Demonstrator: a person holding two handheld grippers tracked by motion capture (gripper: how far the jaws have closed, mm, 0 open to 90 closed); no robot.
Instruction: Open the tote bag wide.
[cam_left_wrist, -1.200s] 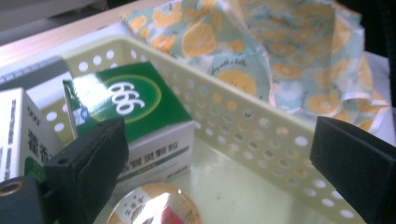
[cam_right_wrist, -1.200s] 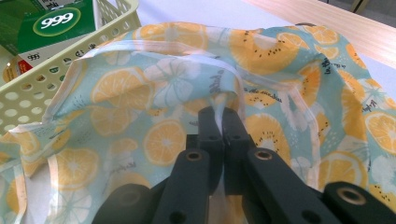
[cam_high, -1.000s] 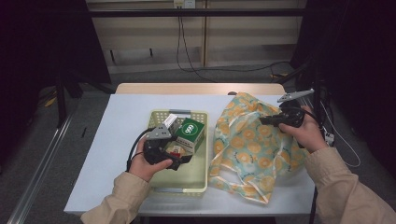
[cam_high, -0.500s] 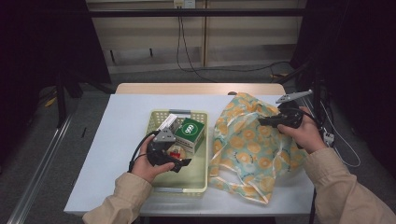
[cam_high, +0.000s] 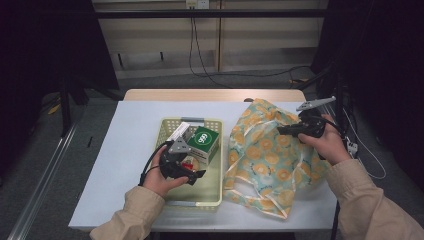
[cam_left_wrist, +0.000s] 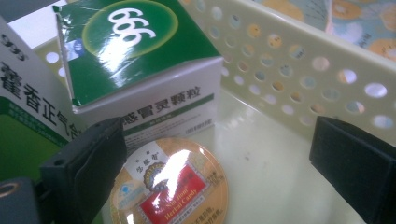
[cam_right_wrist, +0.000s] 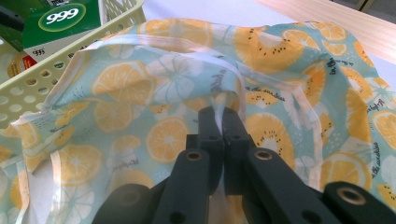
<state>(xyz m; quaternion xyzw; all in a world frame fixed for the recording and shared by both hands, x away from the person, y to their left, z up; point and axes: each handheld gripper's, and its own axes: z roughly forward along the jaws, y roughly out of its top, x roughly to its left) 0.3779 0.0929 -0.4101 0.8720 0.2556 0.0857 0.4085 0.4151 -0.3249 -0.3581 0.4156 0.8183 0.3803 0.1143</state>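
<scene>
A: What's new?
B: The left gripper (cam_left_wrist: 219, 172) has dropped into the basket (cam_high: 216, 165), fingers apart around the candy tin (cam_left_wrist: 170, 184).
A: Right?
B: Its fingers clamp the fruit-print bag (cam_right_wrist: 187, 84) beside the basket.

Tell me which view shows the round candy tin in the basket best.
The left gripper view: the round tin lies close up between the left gripper's open jaws, its label readable. The high view shows it as a small red patch beside the gripper. The right gripper view catches an edge through the basket wall.
</scene>
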